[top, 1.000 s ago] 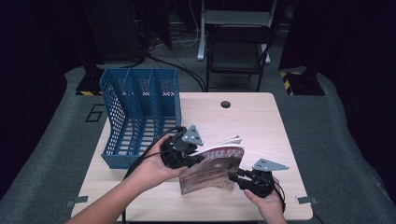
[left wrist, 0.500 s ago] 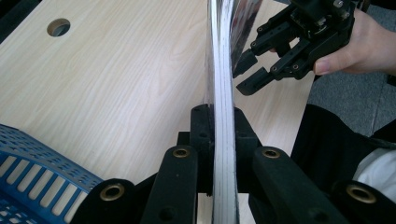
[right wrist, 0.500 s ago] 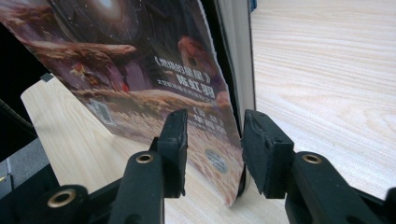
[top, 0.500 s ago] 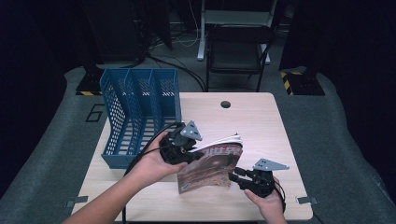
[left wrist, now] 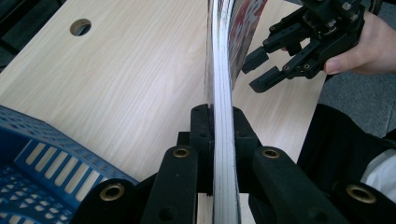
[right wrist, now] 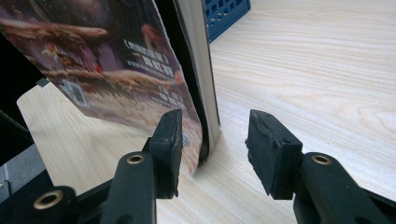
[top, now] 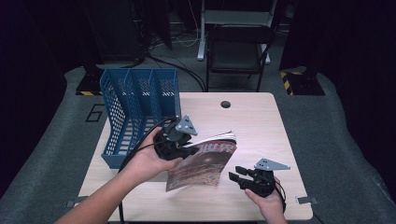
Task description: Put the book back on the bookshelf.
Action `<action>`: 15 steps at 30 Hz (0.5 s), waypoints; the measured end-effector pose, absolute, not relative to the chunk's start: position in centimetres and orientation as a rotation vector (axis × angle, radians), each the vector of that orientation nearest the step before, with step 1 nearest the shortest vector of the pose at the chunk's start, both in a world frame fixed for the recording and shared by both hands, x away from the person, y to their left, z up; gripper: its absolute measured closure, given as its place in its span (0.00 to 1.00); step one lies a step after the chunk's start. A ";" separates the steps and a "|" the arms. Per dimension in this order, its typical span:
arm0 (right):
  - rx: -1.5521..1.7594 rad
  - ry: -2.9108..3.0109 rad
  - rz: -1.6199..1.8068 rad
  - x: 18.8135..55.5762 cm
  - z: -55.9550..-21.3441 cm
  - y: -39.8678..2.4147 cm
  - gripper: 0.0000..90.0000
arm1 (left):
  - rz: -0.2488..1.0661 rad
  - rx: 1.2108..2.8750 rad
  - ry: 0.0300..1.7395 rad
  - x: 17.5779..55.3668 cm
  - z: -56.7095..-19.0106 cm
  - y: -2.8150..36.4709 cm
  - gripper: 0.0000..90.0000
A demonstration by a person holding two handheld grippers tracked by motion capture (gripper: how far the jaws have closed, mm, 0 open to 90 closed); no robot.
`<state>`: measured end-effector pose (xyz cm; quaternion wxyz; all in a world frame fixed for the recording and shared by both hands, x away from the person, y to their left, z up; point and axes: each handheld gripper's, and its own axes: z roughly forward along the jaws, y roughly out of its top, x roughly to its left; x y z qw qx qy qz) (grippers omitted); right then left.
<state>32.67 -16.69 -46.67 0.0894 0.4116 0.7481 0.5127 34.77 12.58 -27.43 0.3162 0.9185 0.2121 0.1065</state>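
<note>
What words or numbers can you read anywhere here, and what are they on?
"6": a big grey number on the floor mat, left of the table.
Magazine cover: large characters along the top in the high view, too blurred to read.
Magazine cover in the right gripper view: small lines of characters and a square code, too blurred to read.
Nothing readable on the blue rack.

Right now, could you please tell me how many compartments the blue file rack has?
3, side by side in the blue file rack at the table's left edge: one at the left, one in the middle, one at the right, nearest the magazine.
</note>
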 end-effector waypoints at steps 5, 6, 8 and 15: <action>1.230 2.221 1.525 32.7 -46.7 -16.7 0.60 | 0.285 2.410 0.585 34.9 -26.8 13.3 0.93; 1.230 2.221 1.525 32.7 -46.7 -16.7 0.60 | 0.285 2.410 0.585 34.9 -26.8 13.3 0.93; 1.228 2.222 1.524 32.7 -46.7 -16.7 0.60 | 0.288 2.407 0.591 34.9 -26.6 13.5 0.93; 1.233 2.222 1.520 32.7 -46.8 -16.7 0.60 | 0.293 2.401 0.627 35.0 -25.7 14.2 0.93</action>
